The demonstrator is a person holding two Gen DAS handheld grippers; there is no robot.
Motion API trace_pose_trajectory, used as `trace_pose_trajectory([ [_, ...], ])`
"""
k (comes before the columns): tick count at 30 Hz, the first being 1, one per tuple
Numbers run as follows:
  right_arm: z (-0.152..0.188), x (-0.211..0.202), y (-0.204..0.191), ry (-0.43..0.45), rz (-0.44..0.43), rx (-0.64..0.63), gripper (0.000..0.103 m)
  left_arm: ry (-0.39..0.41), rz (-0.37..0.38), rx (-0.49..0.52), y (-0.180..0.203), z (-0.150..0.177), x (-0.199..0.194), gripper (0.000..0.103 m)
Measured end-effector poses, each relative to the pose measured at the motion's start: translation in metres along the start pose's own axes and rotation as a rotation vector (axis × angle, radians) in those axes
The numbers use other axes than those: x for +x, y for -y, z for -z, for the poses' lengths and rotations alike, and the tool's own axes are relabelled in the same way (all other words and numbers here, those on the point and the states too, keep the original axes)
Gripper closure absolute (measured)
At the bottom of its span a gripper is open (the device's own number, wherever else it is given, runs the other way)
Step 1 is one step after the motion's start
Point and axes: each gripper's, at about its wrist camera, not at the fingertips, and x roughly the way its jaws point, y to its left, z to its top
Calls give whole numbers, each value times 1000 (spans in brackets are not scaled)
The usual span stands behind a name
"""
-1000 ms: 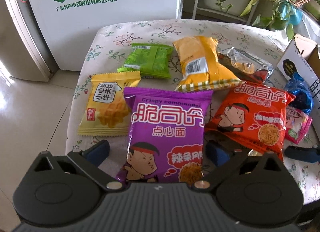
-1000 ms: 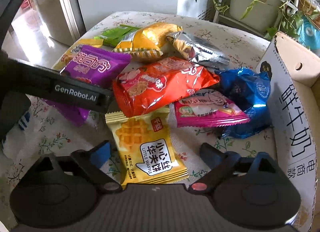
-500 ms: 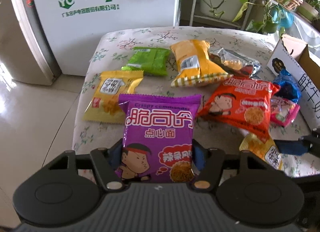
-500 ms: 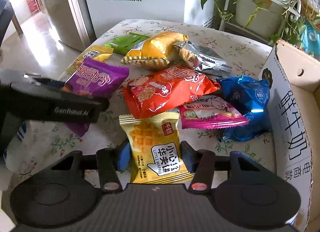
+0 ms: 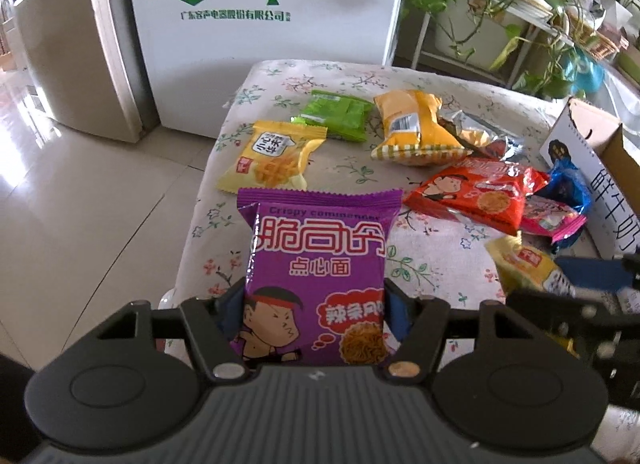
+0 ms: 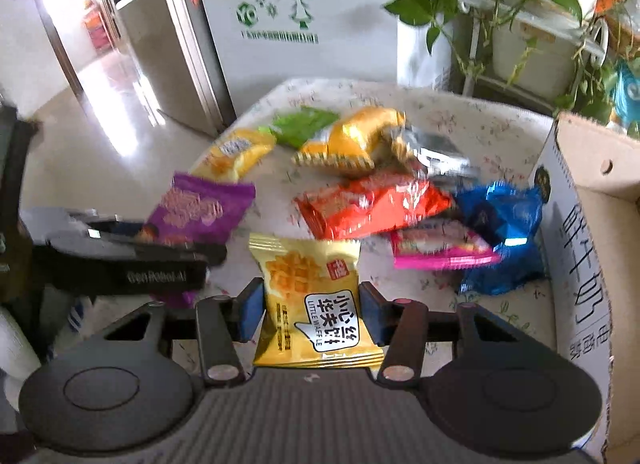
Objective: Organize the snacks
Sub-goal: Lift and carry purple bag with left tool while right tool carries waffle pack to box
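The left gripper (image 5: 314,314) clamps the purple noodle snack packet (image 5: 318,276), lifted at the near left of the floral bench (image 5: 436,248). The right gripper (image 6: 310,314), just closed, pinches a yellow Little Waffle packet (image 6: 312,304) near the cardboard box (image 6: 580,264).

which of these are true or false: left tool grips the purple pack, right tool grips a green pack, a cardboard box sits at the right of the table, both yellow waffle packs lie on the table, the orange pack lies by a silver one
1. The left tool grips the purple pack. True.
2. The right tool grips a green pack. False: it grips a yellow waffle pack; the green pack lies on the table.
3. A cardboard box sits at the table's right. True.
4. Both yellow waffle packs lie on the table. False: only one waffle pack lies there.
5. The orange pack lies beside a silver pack. True.
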Motion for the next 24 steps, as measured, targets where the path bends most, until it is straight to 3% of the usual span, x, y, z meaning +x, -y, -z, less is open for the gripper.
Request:
trace_pose_trajectory([
  [10, -16, -29, 15, 97, -29, 63, 50, 59, -24, 9, 17, -4, -27, 36],
  [17, -10, -22, 29, 49, -36, 140, 53, 58, -29, 3, 18, -1, -30, 36],
  [24, -6, -28, 35, 63, -50, 155, 54, 70, -13, 1, 18, -2, -36, 36],
])
